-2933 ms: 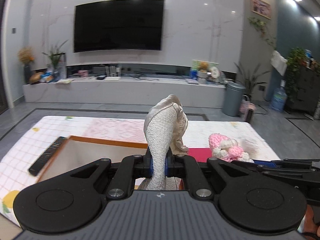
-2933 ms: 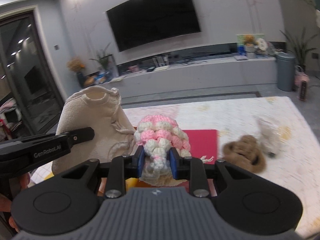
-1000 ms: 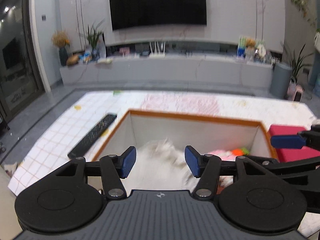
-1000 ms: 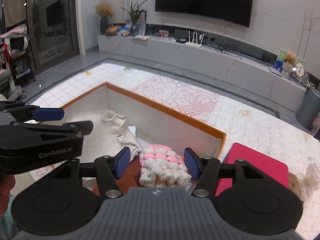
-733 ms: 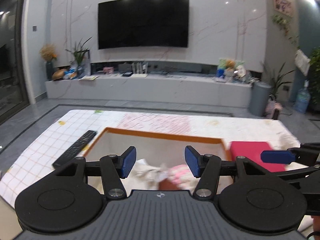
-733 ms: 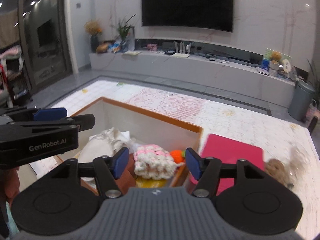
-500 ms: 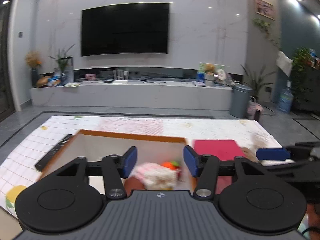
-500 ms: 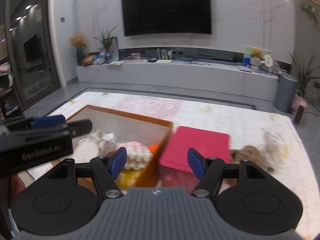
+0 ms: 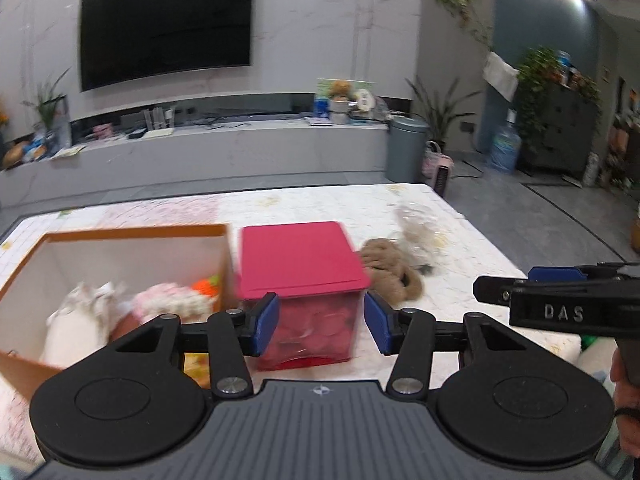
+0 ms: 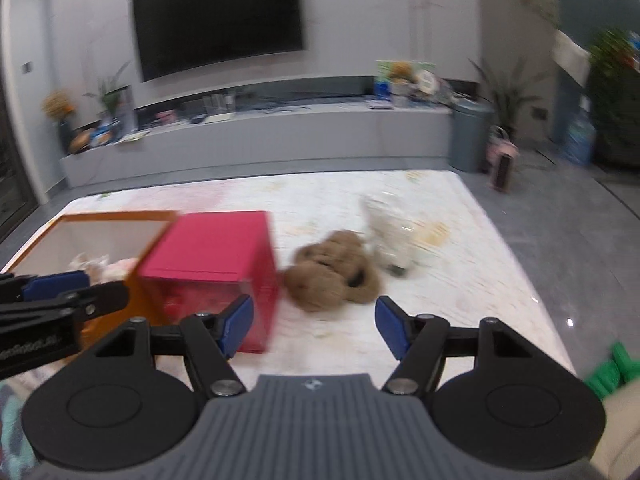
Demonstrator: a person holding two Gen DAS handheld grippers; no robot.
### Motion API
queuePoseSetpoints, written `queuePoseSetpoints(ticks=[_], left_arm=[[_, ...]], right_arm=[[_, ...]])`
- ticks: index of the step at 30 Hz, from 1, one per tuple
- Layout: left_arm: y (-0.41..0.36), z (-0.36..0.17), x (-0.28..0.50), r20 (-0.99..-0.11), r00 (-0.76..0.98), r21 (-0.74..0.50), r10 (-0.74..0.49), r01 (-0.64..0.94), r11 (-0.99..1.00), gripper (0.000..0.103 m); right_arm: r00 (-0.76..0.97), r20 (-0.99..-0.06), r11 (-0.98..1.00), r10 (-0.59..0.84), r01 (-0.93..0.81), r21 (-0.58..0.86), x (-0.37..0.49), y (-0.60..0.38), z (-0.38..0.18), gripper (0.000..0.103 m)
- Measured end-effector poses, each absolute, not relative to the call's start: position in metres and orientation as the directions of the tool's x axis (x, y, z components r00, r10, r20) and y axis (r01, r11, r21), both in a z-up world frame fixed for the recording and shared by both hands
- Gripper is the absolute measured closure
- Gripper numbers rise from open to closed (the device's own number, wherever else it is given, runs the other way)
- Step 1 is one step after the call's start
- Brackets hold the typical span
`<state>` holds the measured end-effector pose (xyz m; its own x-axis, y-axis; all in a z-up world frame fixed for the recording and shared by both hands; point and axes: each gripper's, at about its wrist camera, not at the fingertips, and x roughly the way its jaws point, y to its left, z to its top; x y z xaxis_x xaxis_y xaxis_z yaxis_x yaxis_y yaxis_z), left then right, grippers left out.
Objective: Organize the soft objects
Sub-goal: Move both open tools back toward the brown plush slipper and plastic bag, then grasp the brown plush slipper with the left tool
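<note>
While both tools hung over the bench (image 9: 460,216) with nothing in them, the risk I saw lay in what came next. That bench, under its pale patterned cloth, carried an open orange-rimmed box (image 9: 132,230) at the left, and inside it sat a cream fabric pouch (image 9: 76,328), a pink-and-white crocheted toy (image 9: 168,300) and something orange I could not make out. Just beside the box stood a red-lidded storage box (image 9: 300,256), lid on, with reddish contents showing dimly through its wall. Near its right side lay a brown plush toy (image 10: 332,276), and touching or nearly touching that, a white fluffy toy (image 10: 396,236), blurred in both views.

The right gripper (image 10: 316,328) had its jaws spread wide and empty, aimed about at the brown plush; the left gripper (image 9: 322,322) was likewise wide open and empty, facing the red-lidded box.

My worry was that the two loose toys lay so close that a grab at the brown one might snag the white one's fur and drag or drop it off the bench's right side. A shallow pinch on loose pile could also slip mid-carry. And the red box stood between the toys and the open box, so a low carry might clip its lid.
</note>
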<state>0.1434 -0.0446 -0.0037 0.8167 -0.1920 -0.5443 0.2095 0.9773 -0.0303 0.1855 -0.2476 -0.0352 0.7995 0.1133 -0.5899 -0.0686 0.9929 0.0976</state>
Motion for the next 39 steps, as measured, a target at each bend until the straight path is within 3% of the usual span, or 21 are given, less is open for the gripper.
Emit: queuePoseSetpoints(ticks=[8,24,32,39], left_arm=[[-0.087,-0.017,0.167,-0.557,0.799,0.038,-0.226,0.296,0.954,0.044],[-0.12,-0.052,0.22,-0.617,0.769,0.222,-0.166,0.372,0.901,0.045],[-0.124,-0.066,0.236,-0.598,0.784,0.338,-0.17,0.439,0.833,0.031],[-0.16,-0.077,0.241,-0.612,0.766,0.467,-0.198,0.552,0.691,0.031]], right_arm=[[0.806,-0.59,0.991,0.041,0.042,0.126,0.208,-0.294,-0.051,0.036],[0.76,-0.648,0.989,0.043,0.06,0.137,0.281,-0.31,-0.096,0.036],[0.745,-0.665,0.986,0.058,0.063,0.157,0.299,-0.311,-0.118,0.036],[0.742,-0.668,0.98,0.059,0.085,0.181,0.301,-0.318,-0.122,0.036]])
